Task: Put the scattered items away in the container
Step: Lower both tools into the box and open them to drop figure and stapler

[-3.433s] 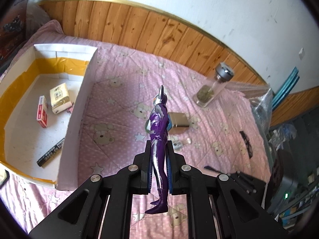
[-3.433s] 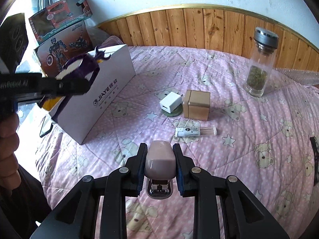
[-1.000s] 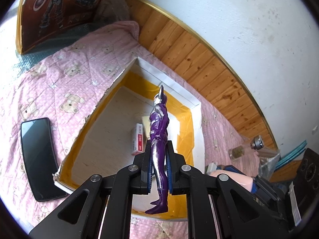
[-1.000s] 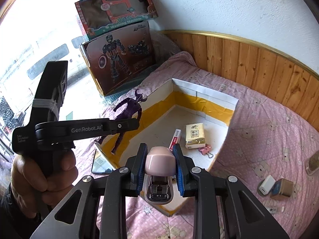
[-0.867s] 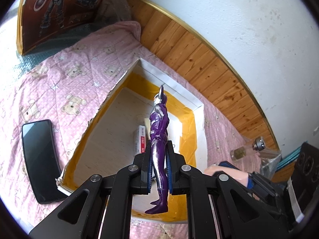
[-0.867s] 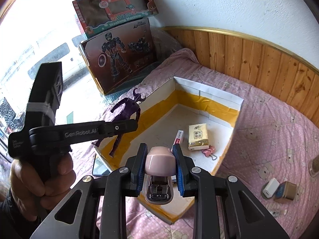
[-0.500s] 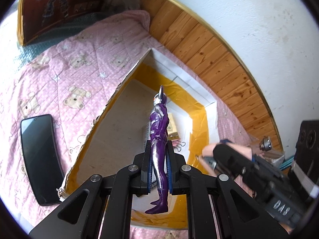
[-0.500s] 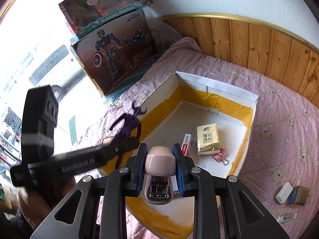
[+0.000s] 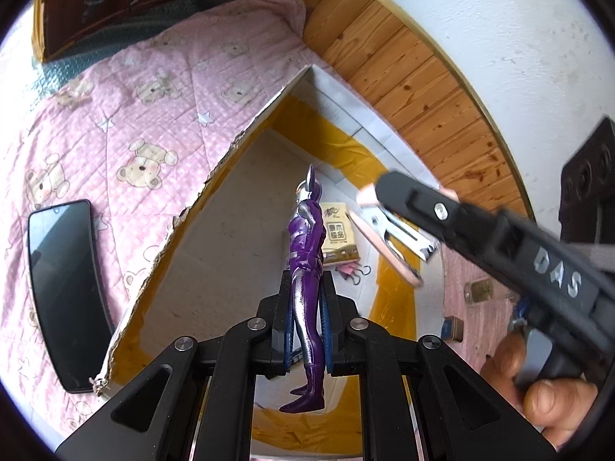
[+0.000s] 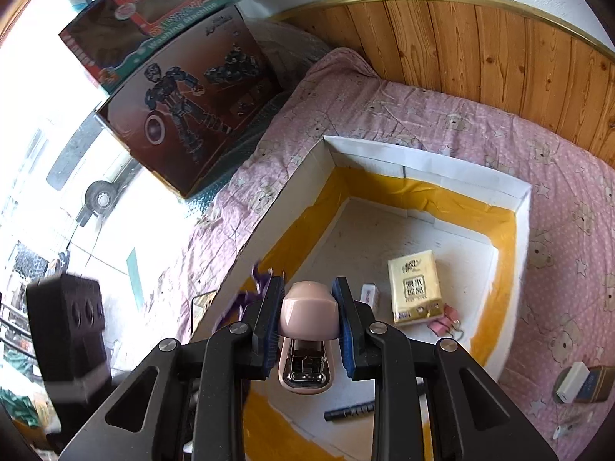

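Observation:
My left gripper point(image 9: 306, 330) is shut on a purple action figure point(image 9: 305, 269) and holds it upright above the white box with yellow tape point(image 9: 238, 142). My right gripper point(image 10: 309, 319) is shut on a pink stapler point(image 10: 307, 311) and hangs over the same box point(image 10: 423, 161); it also shows in the left wrist view point(image 9: 388, 215) at the right, over the box. Inside the box lie a tissue pack point(image 10: 415, 288), a pink binder clip point(image 10: 446, 322), a small red and white pack point(image 10: 369, 296) and a black marker point(image 10: 349, 411).
A black phone point(image 9: 61, 292) lies on the pink bear quilt point(image 9: 115, 115) left of the box. A white charger point(image 10: 572, 382) and a gold box point(image 10: 597, 384) lie on the quilt right of the box. Toy boxes point(image 10: 184, 107) stand at the far left by the wood-panelled wall.
Both grippers have moved in over the box. The right gripper with the stapler now reaches further across it in the left wrist view. Both grips are unchanged.

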A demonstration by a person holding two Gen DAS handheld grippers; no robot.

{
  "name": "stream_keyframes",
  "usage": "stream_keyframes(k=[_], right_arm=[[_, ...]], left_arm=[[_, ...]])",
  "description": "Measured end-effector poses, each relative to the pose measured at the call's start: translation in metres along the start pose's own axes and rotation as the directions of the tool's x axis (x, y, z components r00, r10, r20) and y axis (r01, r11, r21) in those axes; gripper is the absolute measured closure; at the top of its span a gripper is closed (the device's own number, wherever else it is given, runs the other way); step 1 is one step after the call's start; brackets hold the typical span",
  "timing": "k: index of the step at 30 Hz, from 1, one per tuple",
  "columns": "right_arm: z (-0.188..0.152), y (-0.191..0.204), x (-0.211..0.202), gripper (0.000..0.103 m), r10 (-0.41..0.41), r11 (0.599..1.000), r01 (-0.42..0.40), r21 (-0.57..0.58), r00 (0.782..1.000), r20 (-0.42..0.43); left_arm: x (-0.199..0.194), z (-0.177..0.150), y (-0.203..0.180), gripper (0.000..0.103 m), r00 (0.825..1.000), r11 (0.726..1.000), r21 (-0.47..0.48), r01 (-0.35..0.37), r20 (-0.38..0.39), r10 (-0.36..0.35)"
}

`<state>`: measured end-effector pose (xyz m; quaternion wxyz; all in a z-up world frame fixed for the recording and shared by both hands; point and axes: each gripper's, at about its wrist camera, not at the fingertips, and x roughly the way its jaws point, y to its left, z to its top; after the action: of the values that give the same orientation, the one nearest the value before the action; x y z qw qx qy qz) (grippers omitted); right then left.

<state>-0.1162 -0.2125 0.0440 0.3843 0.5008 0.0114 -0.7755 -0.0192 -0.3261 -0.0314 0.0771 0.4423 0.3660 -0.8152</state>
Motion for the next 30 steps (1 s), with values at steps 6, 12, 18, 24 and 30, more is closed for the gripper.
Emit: stream_keyframes(k=[6, 12, 18, 24, 30], right_arm=[[0.016, 0.0, 0.02, 0.076, -0.029, 1.0, 0.029, -0.004, 0.999, -0.014], [0.031, 0.002, 0.039, 0.076, -0.089, 0.992, 0.088, -0.091, 0.996, -0.009], [0.042, -0.001, 0.063, 0.076, -0.121, 0.985, 0.115, -0.127, 0.992, -0.045], [0.05, 0.003, 0.078, 0.076, -0.147, 0.975, 0.136, -0.174, 0.988, -0.05], [0.052, 0.005, 0.094, 0.076, -0.183, 0.966, 0.171, -0.192, 0.982, -0.047]], left_arm=[[0.006, 0.005, 0.007, 0.091, 1.0, 1.0, -0.022, 0.006, -0.017, -0.006], [0.013, 0.008, 0.007, 0.091, 0.999, 1.0, -0.013, -0.003, -0.032, 0.002], [0.02, 0.008, 0.006, 0.091, 0.999, 1.0, -0.011, -0.013, -0.051, 0.013], [0.027, 0.01, 0.008, 0.091, 0.997, 0.999, -0.026, -0.023, -0.071, 0.021], [0.031, 0.011, 0.008, 0.092, 0.996, 0.999, -0.03, -0.039, -0.082, 0.036]])
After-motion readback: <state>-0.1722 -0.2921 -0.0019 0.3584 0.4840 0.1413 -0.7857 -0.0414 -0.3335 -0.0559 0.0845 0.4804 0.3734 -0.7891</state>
